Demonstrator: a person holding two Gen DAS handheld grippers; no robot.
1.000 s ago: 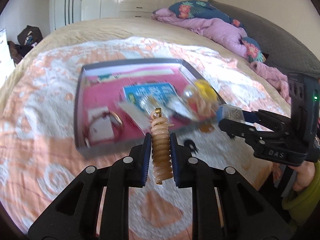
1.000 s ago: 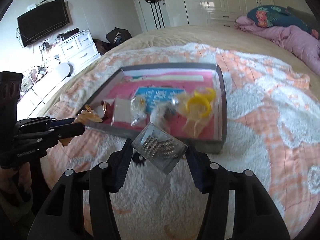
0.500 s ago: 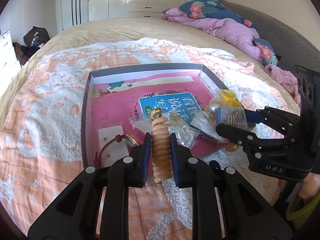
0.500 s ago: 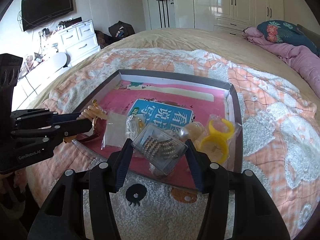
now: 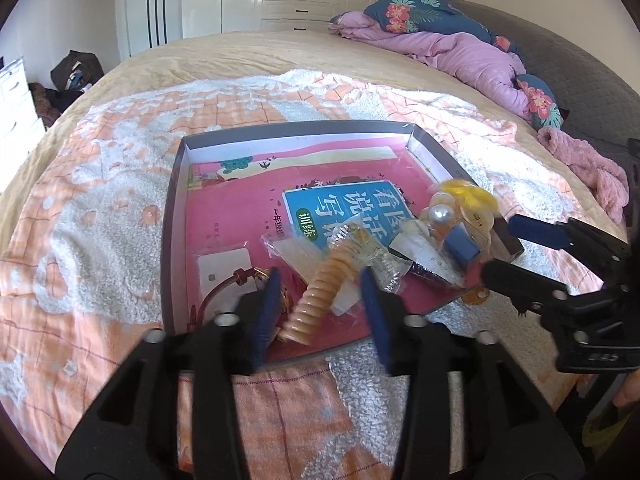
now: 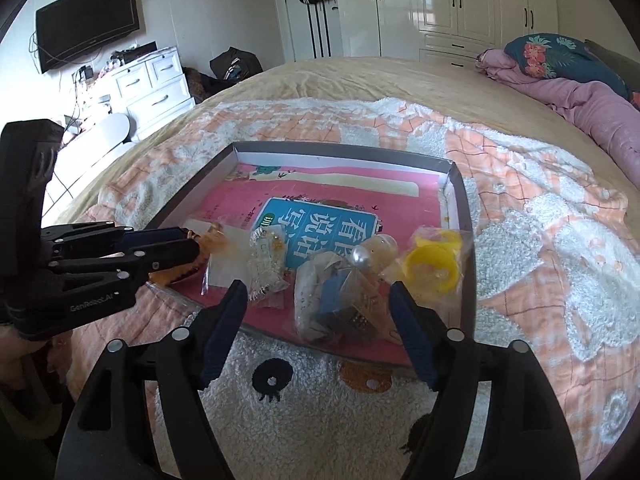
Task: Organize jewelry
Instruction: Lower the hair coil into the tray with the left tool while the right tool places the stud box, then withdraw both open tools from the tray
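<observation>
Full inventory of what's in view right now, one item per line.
tray: 1, grey walls, on the blanket
book: 1, pink with a blue panel, flat in the tray
spiral hair tie: 1, tan, in the tray's near part, between the open left fingers
bangle: 1, dark red, tray's near left corner
yellow rings: bagged, count unclear, tray's right side
pearl bead: 1, white, on the bag pile
small clear case: 1, blue insert, tray's near edge
blanket: 1, orange and white, on the bed
purple duvet: 1, far right
TV: 1, black, wall
left gripper: open
right gripper: open
</observation>
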